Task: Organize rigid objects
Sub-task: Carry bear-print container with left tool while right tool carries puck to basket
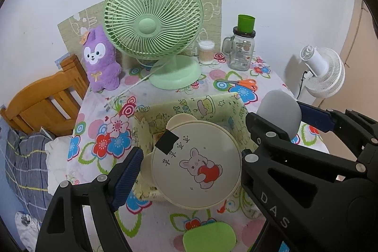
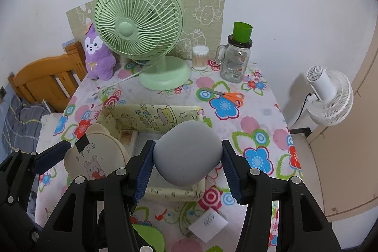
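Both claws grip: left claw (image 1: 191, 171) the face-up round mirror (image 1: 196, 164), right claw (image 2: 187, 163) the grey egg-shaped object (image 2: 187, 155), narrow end down.

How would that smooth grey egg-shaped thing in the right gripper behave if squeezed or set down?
The grey rounded object looks matte and keeps its shape between the right gripper pads, so it is probably stiff. Its curved sides give little flat contact, so it might slip. Set in the yellow fabric box, it could roll.

Scissors (image 2: 226, 95) between fan (image 2: 151, 39) behind and basket (image 2: 151, 121) before.
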The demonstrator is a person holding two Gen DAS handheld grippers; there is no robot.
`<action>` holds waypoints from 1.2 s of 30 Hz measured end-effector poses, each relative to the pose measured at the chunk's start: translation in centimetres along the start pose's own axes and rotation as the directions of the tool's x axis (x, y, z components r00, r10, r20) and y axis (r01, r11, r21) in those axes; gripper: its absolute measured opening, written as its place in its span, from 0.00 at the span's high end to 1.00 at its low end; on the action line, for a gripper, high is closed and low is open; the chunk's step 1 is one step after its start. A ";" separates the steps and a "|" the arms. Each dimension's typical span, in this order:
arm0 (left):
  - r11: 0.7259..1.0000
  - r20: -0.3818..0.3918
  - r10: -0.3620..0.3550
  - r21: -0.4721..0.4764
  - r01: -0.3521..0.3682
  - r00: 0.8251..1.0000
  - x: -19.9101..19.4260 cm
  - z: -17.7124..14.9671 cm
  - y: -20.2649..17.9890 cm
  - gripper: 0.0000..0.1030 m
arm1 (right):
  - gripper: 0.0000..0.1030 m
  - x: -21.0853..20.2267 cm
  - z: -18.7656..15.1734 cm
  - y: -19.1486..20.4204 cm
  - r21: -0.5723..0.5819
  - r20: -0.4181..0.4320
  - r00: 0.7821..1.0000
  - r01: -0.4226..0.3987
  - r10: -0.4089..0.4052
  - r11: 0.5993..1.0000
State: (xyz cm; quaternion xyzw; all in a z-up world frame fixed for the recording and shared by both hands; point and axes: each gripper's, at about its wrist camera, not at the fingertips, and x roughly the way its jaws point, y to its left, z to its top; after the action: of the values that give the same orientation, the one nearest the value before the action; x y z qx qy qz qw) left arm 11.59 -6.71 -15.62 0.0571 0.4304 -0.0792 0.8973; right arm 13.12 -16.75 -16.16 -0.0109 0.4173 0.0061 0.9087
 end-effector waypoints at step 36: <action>0.998 -0.086 0.061 0.012 -0.060 0.994 10.4 2.2 0.9 0.17 | 0.44 10.5 1.6 -0.6 0.039 -0.095 0.993 0.070 -0.067 0.997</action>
State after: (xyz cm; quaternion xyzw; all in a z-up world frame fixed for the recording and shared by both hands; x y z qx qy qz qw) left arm 19.85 -7.14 -22.39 0.0776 0.4666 -0.0512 0.8795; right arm 21.19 -17.29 -23.05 -0.0064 0.4587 -0.0343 0.8879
